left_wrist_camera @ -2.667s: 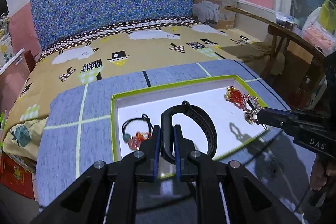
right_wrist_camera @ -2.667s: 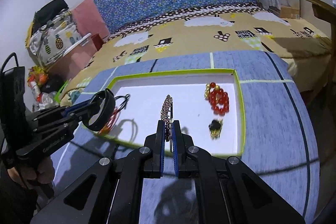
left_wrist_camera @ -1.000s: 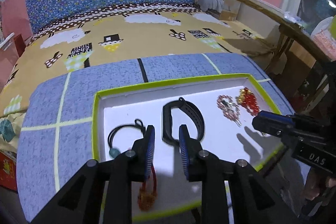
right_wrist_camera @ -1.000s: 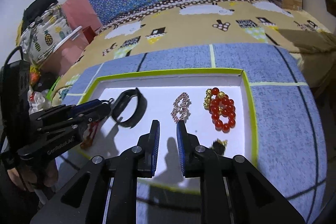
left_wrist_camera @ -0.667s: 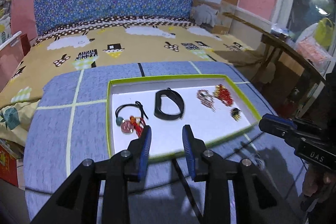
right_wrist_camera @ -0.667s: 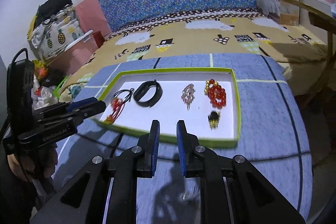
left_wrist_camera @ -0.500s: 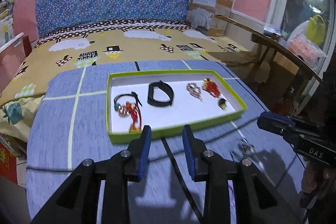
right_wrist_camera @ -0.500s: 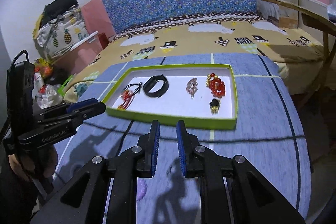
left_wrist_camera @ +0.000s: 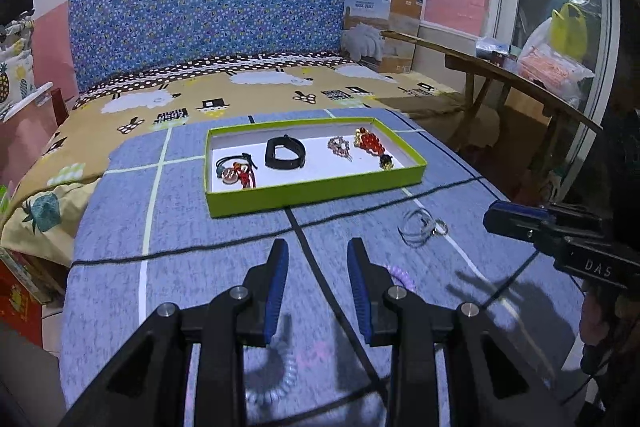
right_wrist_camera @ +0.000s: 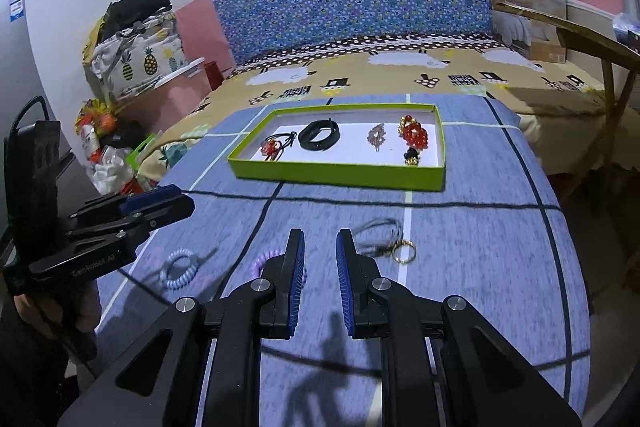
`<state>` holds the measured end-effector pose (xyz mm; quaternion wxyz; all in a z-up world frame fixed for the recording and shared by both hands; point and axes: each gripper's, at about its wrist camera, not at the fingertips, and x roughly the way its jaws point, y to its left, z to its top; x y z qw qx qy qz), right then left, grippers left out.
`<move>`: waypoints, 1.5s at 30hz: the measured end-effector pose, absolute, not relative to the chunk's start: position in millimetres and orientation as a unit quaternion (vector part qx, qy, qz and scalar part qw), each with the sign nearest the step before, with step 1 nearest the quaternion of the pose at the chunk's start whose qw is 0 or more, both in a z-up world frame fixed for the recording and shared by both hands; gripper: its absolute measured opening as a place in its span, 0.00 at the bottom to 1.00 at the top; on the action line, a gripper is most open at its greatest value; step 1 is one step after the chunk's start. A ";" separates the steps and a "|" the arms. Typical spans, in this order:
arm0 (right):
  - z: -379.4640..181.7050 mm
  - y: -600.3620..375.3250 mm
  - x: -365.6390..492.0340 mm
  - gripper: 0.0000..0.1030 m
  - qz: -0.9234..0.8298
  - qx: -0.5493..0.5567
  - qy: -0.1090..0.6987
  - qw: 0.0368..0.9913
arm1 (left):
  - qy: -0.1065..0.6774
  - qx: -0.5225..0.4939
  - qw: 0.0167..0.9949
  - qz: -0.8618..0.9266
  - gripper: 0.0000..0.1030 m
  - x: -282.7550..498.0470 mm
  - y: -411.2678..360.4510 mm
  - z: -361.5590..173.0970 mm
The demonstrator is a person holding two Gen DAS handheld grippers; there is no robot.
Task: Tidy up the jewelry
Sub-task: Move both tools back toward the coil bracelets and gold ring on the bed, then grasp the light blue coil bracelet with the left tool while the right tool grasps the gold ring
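Observation:
A green-rimmed tray (left_wrist_camera: 312,190) (right_wrist_camera: 340,174) on the blue cloth holds a black band (left_wrist_camera: 285,155) (right_wrist_camera: 320,135), a black cord bracelet with red charms (left_wrist_camera: 236,169), a chain piece (left_wrist_camera: 340,146) and red beads (left_wrist_camera: 368,142) (right_wrist_camera: 414,135). Loose on the cloth lie a grey cord with a gold ring (right_wrist_camera: 386,241) (left_wrist_camera: 420,227), a purple coil tie (right_wrist_camera: 262,263) (left_wrist_camera: 398,277) and a pale coil tie (right_wrist_camera: 178,269) (left_wrist_camera: 276,381). My left gripper (left_wrist_camera: 316,283) (right_wrist_camera: 160,207) and right gripper (right_wrist_camera: 319,275) (left_wrist_camera: 496,219) are open and empty, well in front of the tray.
The cloth-covered table (left_wrist_camera: 180,219) stands against a bed with a yellow sheep-print sheet (left_wrist_camera: 248,95). A wooden table (left_wrist_camera: 500,75) stands at the right, bags and clutter (right_wrist_camera: 128,63) at the left. A cardboard box (left_wrist_camera: 384,27) sits at the bed's far corner.
The left gripper let go of the black band and the right gripper let go of the chain piece, both in the tray. Both grippers then pulled back towards the table's near side, open.

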<state>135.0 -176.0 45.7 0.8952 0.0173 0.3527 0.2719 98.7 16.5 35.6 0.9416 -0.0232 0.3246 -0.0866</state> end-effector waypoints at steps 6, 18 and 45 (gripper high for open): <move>38.6 -186.3 123.2 0.16 0.270 0.026 0.359 0.893 | 0.332 -0.032 0.939 -0.087 0.31 80.6 17.6 26.4; 26.6 -193.4 111.8 0.16 0.267 0.034 0.374 0.887 | 0.343 -0.022 0.936 -0.076 0.31 62.8 18.6 12.7; 14.5 -186.9 126.8 0.16 0.248 0.025 0.400 0.882 | 0.394 -0.050 0.918 -0.013 0.31 67.1 67.3 -20.7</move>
